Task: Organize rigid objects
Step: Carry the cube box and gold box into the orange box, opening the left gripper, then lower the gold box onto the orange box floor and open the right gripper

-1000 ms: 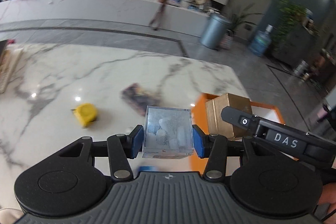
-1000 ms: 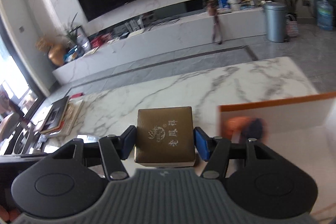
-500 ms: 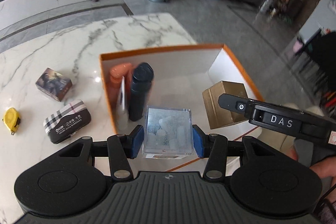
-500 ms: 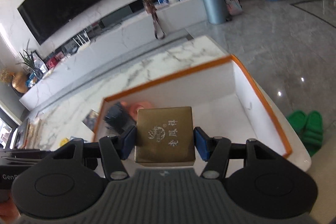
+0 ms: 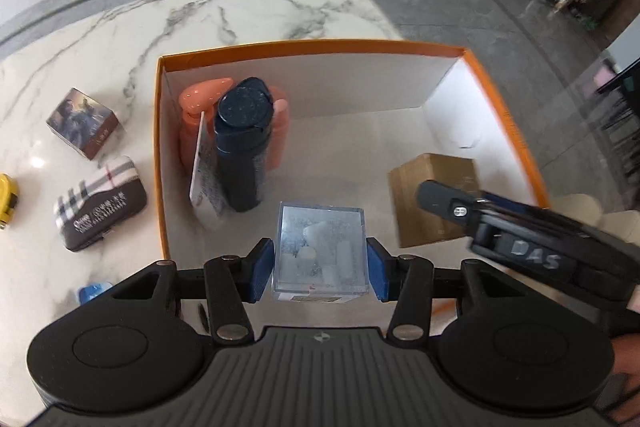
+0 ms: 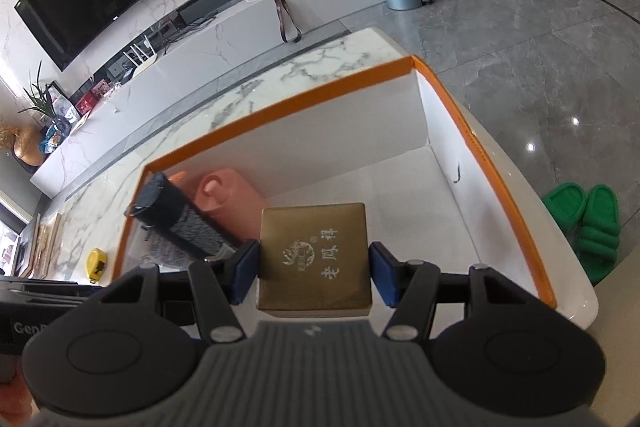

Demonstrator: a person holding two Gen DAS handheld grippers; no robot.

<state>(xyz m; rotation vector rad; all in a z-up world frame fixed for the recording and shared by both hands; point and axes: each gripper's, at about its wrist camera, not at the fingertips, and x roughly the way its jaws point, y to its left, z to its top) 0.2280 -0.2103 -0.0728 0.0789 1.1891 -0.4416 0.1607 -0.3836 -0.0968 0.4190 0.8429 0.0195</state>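
My left gripper [image 5: 320, 269] is shut on a clear plastic cube [image 5: 320, 251] and holds it over the near part of an orange-rimmed white box [image 5: 312, 45]. My right gripper [image 6: 314, 273] is shut on a gold box with Chinese lettering [image 6: 314, 255], held inside the same box [image 6: 280, 113]; the gold box also shows in the left wrist view [image 5: 432, 195] at the box's right. A dark blue bottle [image 5: 242, 143] and an orange bottle [image 5: 200, 99] lie in the box's left part.
On the marble table [image 5: 100, 39] left of the box lie a picture-printed box [image 5: 82, 123], a plaid case [image 5: 100, 203], a yellow tape measure [image 5: 8, 195] and a small blue thing [image 5: 94, 291]. The table edge runs right of the box; green slippers [image 6: 592, 227] lie on the floor.
Both grippers have moved from over the open table to over and into the orange box, each still holding its object. The gold box now sits lower inside the box.
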